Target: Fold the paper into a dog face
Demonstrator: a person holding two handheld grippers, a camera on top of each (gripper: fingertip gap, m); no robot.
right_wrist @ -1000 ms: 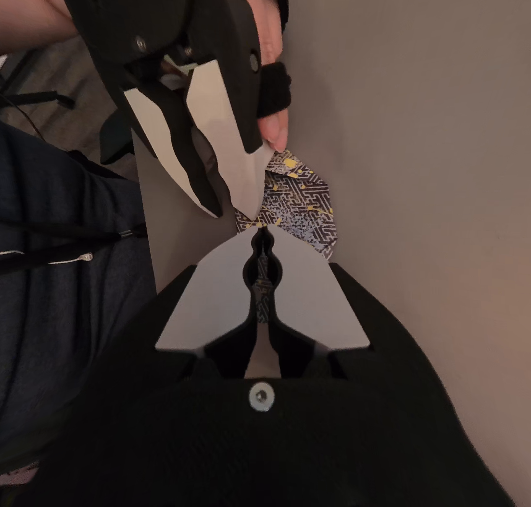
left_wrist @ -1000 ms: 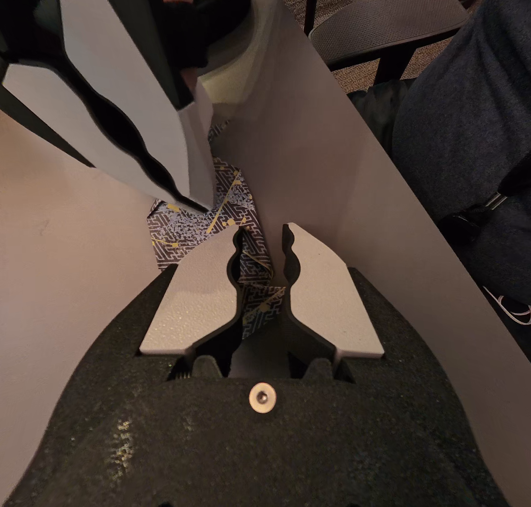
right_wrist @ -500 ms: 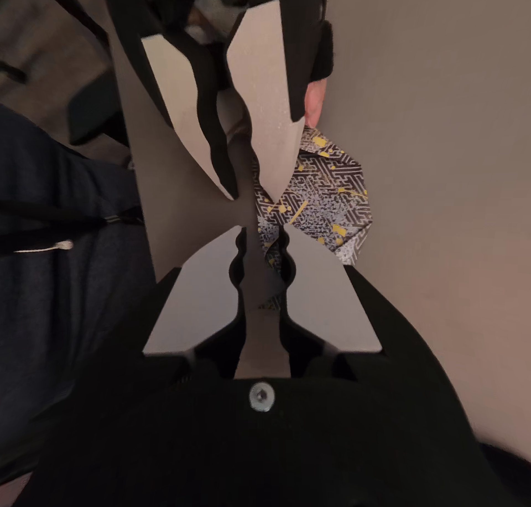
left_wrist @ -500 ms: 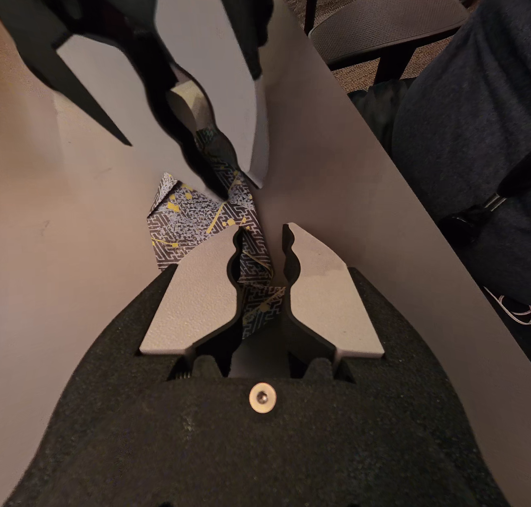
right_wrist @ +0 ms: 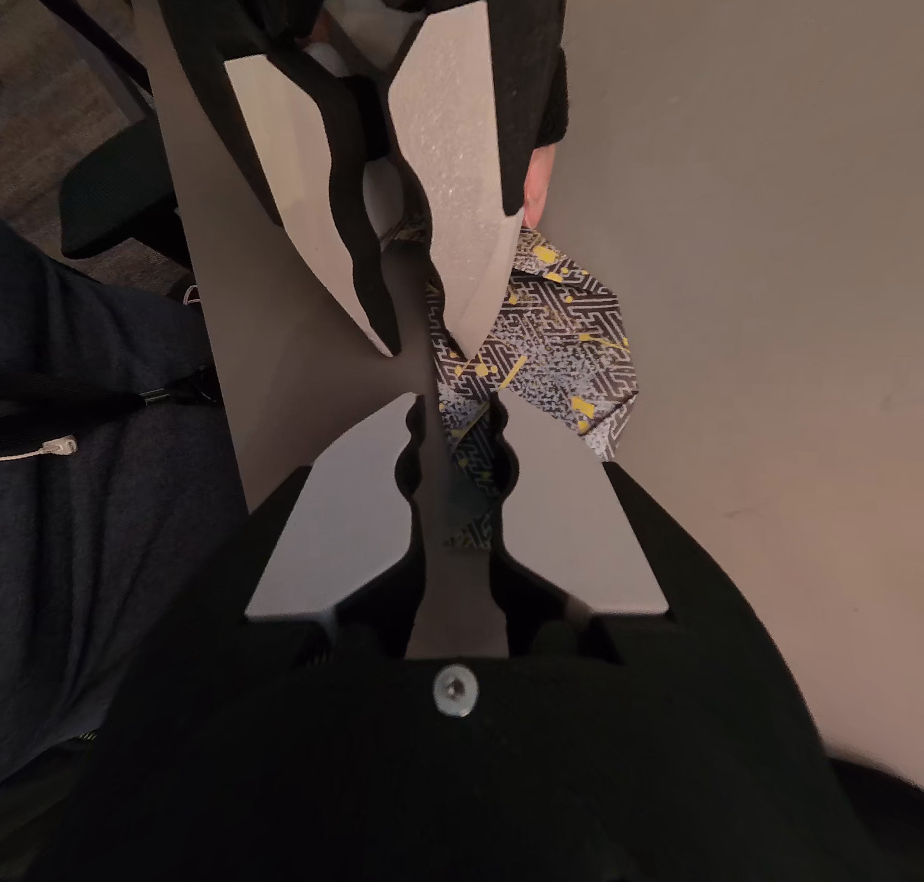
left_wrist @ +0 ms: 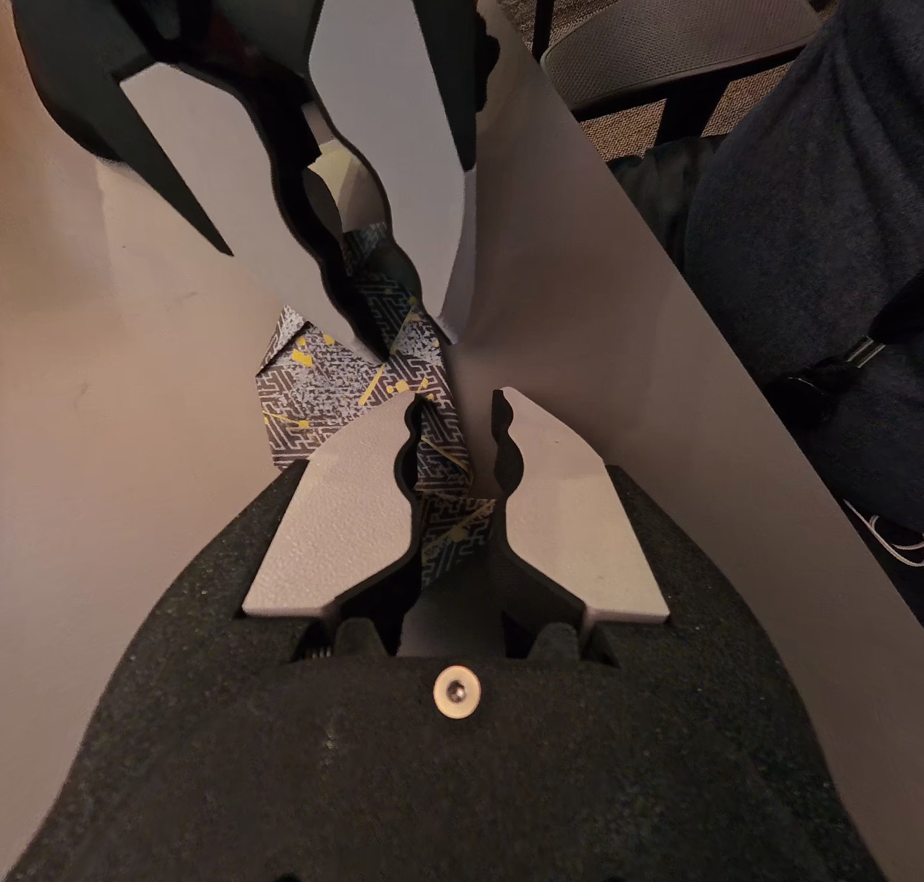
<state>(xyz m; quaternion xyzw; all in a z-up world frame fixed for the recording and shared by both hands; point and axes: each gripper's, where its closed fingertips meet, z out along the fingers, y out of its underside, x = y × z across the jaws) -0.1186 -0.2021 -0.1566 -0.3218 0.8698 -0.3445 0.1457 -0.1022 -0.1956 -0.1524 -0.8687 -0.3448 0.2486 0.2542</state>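
Note:
The folded paper [left_wrist: 325, 398], dark with a pale maze pattern and yellow flecks, lies on the grey table [left_wrist: 125, 358] near its edge. My left gripper [left_wrist: 455, 395] is open, and a raised flap of the paper stands between its fingers against the left one. My right gripper [right_wrist: 457, 400] is open too, with another flap of the paper [right_wrist: 550, 358] in its gap. The two grippers point at each other over the paper, tips close. The right gripper shows in the left wrist view [left_wrist: 415, 345], and the left gripper shows in the right wrist view [right_wrist: 427, 353].
The table edge [left_wrist: 650, 268] runs close beside the paper. Beyond it are a person's dark blue clothing [left_wrist: 825, 208] and a grey chair seat [left_wrist: 675, 33]. A fingertip [right_wrist: 532, 198] shows behind the left gripper. More bare table [right_wrist: 750, 308] lies on the far side.
My right gripper was shut on a fold of the paper and has opened, letting it go. It has shifted and turned over the paper. My left gripper has stayed open and still.

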